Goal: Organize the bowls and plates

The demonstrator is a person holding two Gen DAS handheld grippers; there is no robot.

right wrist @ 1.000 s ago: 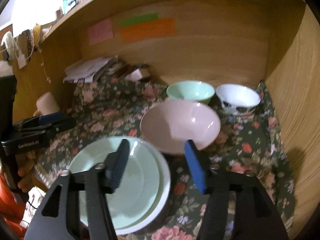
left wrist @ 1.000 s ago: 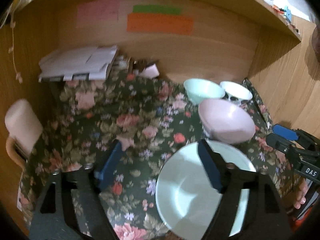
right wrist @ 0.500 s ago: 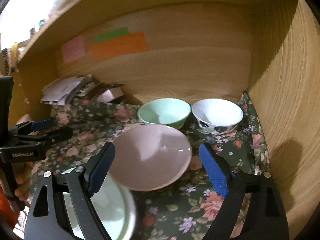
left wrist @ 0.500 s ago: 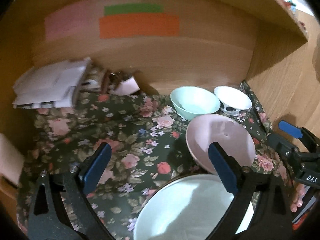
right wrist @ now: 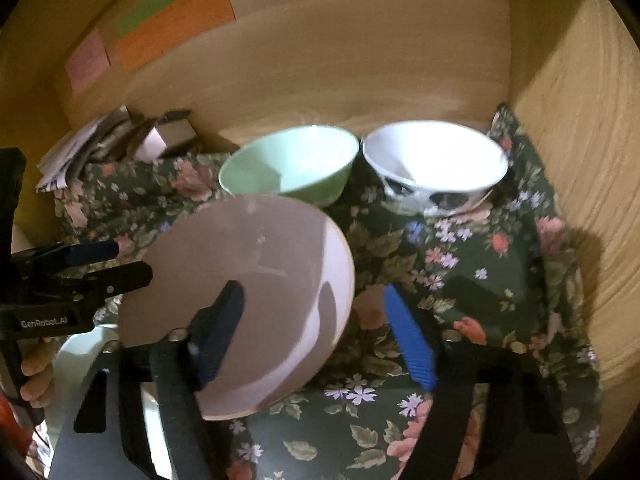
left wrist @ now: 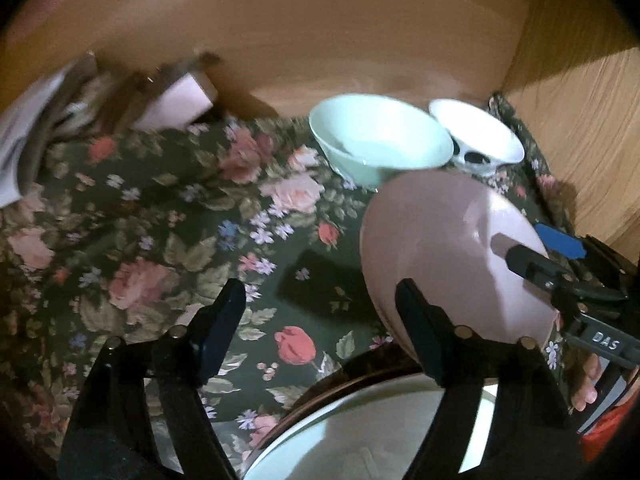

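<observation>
A pink bowl (right wrist: 248, 280) (left wrist: 448, 248) sits on the floral cloth, with a mint green bowl (right wrist: 292, 164) (left wrist: 376, 140) and a white patterned bowl (right wrist: 436, 164) (left wrist: 476, 136) behind it at the back wall. My right gripper (right wrist: 316, 332) is open and straddles the pink bowl's right rim, one finger (right wrist: 218, 332) inside, one outside. My left gripper (left wrist: 320, 332) is open, its right finger (left wrist: 420, 328) by the pink bowl's left side. Pale green plates (left wrist: 372, 436) (right wrist: 80, 356) lie below the left gripper.
The dishes stand in a wooden alcove with a back wall (right wrist: 360, 60) and a right side wall (right wrist: 580, 160) close by. Papers and a small box (left wrist: 176, 100) are heaped at the back left. A floral cloth (left wrist: 160, 220) covers the surface.
Both grippers have moved forward and lower toward the pink bowl. The right gripper's fingers now straddle its right rim. The left gripper's right finger has come up beside the bowl.
</observation>
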